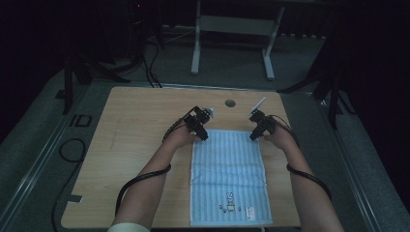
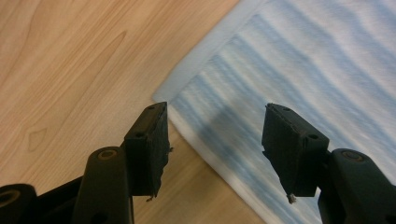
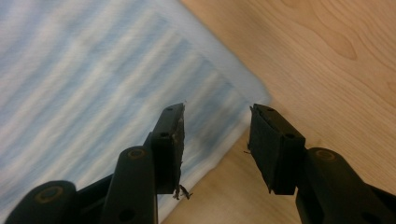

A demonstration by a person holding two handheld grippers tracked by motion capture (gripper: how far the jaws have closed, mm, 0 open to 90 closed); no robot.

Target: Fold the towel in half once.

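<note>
A light blue striped towel lies flat on the wooden table, with a small rabbit print near its front edge. My left gripper hovers open over the towel's far left corner, jaws astride the towel's edge. The towel's striped cloth spreads beyond them. My right gripper hovers open over the far right corner, one jaw above the cloth and one above bare wood. Neither gripper holds anything.
A round cable hole sits in the table behind the grippers. Black cables trail from both forearms across the table. A white stand and dark tripod legs stand on the floor beyond the table.
</note>
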